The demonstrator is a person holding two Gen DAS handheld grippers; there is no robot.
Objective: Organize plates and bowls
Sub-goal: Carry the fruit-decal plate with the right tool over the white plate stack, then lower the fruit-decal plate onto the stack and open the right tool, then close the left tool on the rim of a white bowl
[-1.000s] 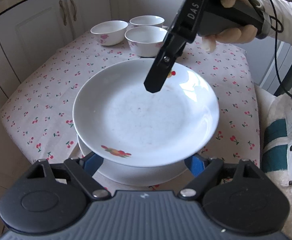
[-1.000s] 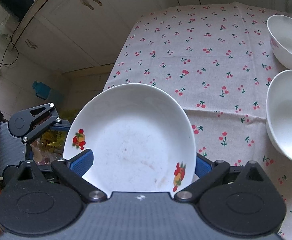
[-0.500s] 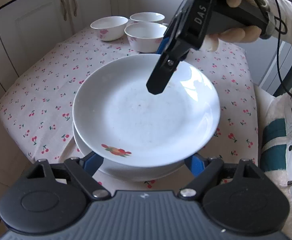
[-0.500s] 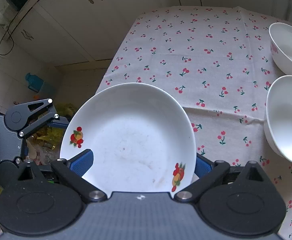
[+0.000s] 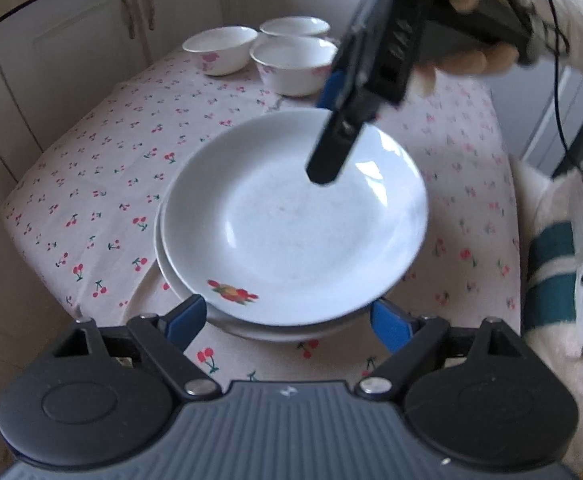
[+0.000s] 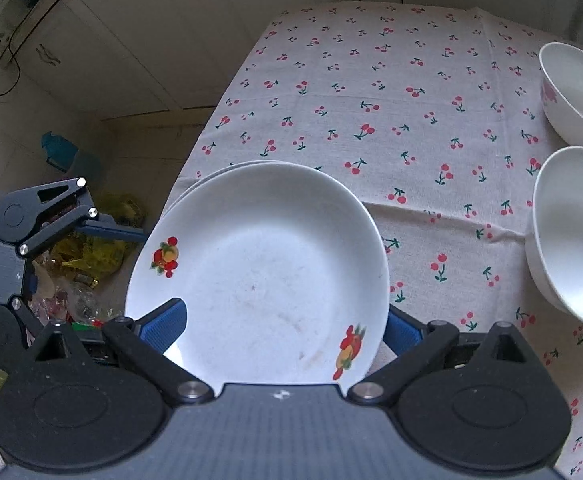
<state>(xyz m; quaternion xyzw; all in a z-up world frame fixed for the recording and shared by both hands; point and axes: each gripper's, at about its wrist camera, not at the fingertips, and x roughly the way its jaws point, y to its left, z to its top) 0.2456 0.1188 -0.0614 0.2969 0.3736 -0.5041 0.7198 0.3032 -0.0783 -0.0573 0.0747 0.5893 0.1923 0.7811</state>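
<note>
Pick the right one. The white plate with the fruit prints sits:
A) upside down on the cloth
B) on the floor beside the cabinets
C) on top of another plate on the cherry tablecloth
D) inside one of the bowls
C: the fruit-print plate lies face up on a second plate, whose rim shows beneath it, on the cherry tablecloth.

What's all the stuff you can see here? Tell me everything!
plates: two, white with fruit pictures, stacked at the table's near edge
bowls: three, white, clustered at the far end
tablecloth: one, pale with red cherries, covering the table
cabinets: cream, behind the table
container: one, teal, on the floor
bags: yellow, on the floor
left gripper: black, blue pads, jaws just opening, plate rim between them
right gripper: black, blue pads, at the top plate's opposite rim
hand: one in view, pale glove, holding the right gripper
</note>
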